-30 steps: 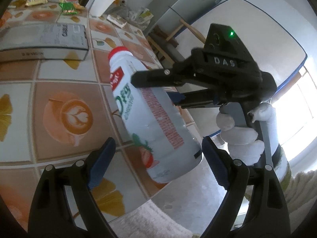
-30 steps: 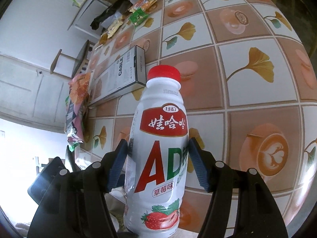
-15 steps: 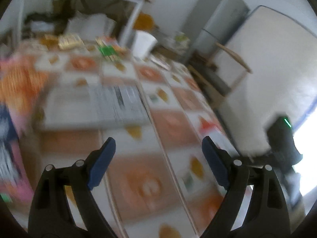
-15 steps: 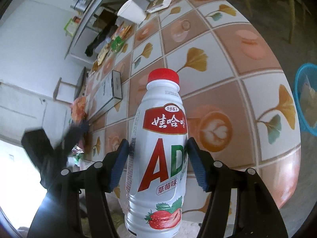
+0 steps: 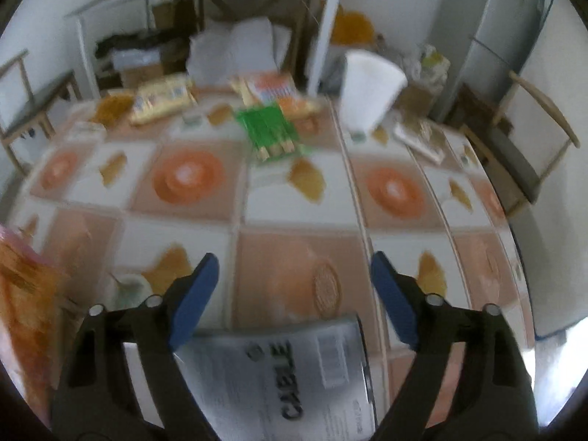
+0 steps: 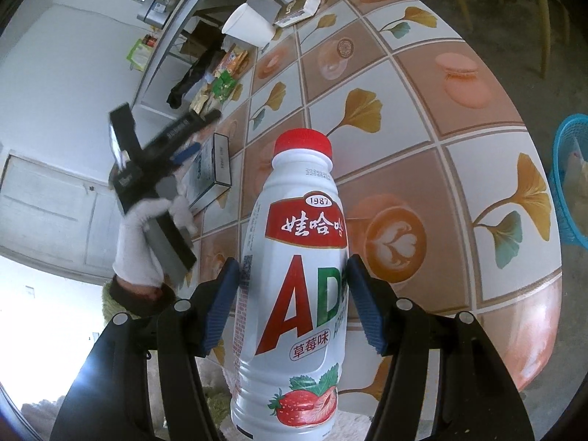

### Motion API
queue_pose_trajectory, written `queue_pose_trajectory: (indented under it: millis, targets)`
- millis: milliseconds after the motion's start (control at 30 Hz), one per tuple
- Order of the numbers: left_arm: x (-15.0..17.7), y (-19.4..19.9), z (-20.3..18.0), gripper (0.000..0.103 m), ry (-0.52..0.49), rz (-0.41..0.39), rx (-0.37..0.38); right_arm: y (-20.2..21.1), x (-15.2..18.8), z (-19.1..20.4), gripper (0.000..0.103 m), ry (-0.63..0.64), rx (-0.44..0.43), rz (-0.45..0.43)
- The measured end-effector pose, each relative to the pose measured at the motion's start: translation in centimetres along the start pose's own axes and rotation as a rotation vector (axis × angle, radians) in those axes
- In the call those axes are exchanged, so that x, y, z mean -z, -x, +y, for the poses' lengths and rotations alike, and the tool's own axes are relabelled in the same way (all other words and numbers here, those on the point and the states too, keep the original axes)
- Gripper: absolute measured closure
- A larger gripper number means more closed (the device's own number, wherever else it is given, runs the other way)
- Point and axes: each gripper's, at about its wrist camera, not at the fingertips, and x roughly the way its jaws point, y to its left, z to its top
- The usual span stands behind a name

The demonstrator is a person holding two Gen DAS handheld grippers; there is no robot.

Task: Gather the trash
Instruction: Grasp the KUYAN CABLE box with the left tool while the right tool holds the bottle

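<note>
My right gripper point(image 6: 293, 262) is shut on a white drink bottle point(image 6: 297, 294) with a red cap and a strawberry label, held upright over the near edge of the tiled table point(image 6: 422, 84). A white-gloved hand point(image 6: 143, 242) holds my left gripper point(image 6: 205, 132) over the grey cable box point(image 6: 211, 169). In the left wrist view, the left gripper point(image 5: 294, 257) has its jaws closing with nothing between them. Beyond it lie a green wrapper point(image 5: 270, 132), yellow snack packets point(image 5: 161, 99) and a white paper cup point(image 5: 369, 88).
A blue basket point(image 6: 569, 180) holding some trash stands on the floor at the table's right. An orange snack bag point(image 5: 22, 294) lies at the table's left edge. A small carton point(image 6: 297, 7) lies by the cup. Shelves and chairs stand behind the table.
My left gripper swung away from the bottle and now hangs over the cable box, facing the wrappers, with its jaws slightly narrower. The right gripper turned right with the bottle, bringing the basket into view.
</note>
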Motion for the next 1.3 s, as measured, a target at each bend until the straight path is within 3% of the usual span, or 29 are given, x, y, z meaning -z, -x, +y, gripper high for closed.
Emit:
queue_pose_trajectory:
  millis: [133,433,567,700,833,1033,1167,1300]
  targets:
    - [3.4,0.9,-2.6,0.028,-0.135,0.003,0.059,0.6,0.3,-0.8,0.044,-0.023,-0.014,-0.012]
    - [12.3,7.0,-8.5,0.030,-0.432,0.032,0.330,2.0,1.3,-1.8,0.044,-0.048,0.008,-0.046]
    - [15.3,9.6,-8.3,0.030,-0.466,0.066,0.448,2.3,1.6,-2.2,0.044,-0.056,0.002,-0.054]
    - [17.3,11.9,-7.2,0.030,-0.480,0.096,0.498,2.3,1.8,-2.3,0.044,-0.058,-0.002,-0.057]
    - [19.1,13.5,-5.6,0.028,-0.455,0.121,0.502,2.3,1.9,-2.3,0.044,-0.054,0.000,-0.063]
    - [20.6,15.9,-4.3,0.025,-0.453,0.084,0.456,2.3,2.0,-2.3,0.044,-0.054,-0.001,-0.069]
    - [21.7,18.5,-2.7,0.022,-0.438,0.004,0.350,2.3,2.0,-2.3,0.044,-0.053,-0.004,-0.068]
    - [22.1,20.9,-0.6,0.018,-0.326,-0.092,0.273,2.4,2.0,-2.4,0.044,-0.056,-0.009,-0.068]
